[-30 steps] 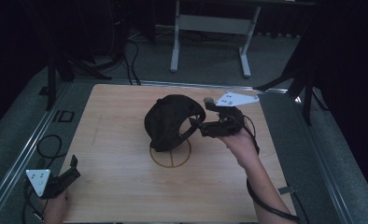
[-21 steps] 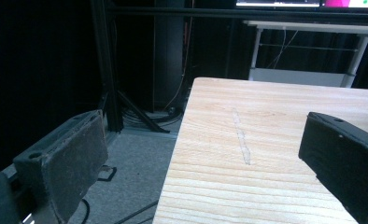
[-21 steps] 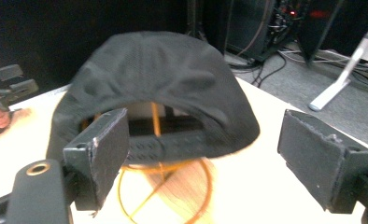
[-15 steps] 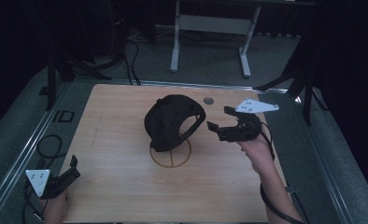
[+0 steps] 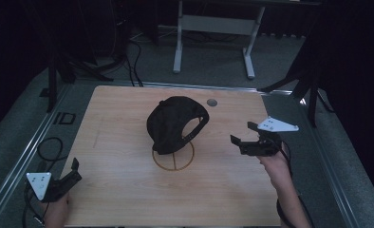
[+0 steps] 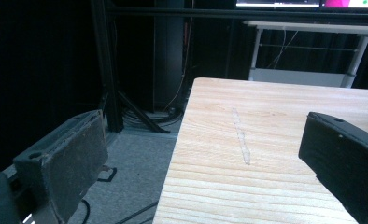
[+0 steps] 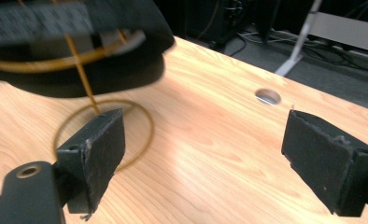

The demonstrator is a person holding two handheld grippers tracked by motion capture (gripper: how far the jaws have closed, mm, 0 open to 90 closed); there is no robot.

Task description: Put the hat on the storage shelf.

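- A black cap [image 5: 174, 124] is sitting near the middle of the wooden table [image 5: 128, 190], partly over a circle [image 5: 173, 156] drawn on the wood with a cross inside it.
- From above, the cap's long axis is running from the near left to the far right. Its open back, crossed by a thin strap [image 5: 198, 128], is turning toward the right side of the table; which way the brim is facing cannot be told.
- The right gripper [image 5: 242, 135] is hovering to the right of the cap and well apart from it, with its jaws standing wide and nothing between them.
- Compared with a second ago, that gripper is no longer up against the cap's strap side. It has drawn away to the right and toward the person, and sunk lower over the table.
- Its jaws have just been opening, and bare wood is showing between them.
- The cap itself is lying where it was, over the same part of the circle.
- In the right gripper view, the cap [image 7: 74, 42] is filling the upper left, beyond the left jaw, with the circle [image 7: 102, 135] below it and a small round hole [image 7: 268, 96] in the table farther off.
- The left gripper [image 5: 66, 173] is resting at the near left corner of the table, far from the cap, in the same spot as before.
- In the left gripper view, its jaws are spread apart with nothing gripped, looking along the table's [image 6: 275, 154] left edge.
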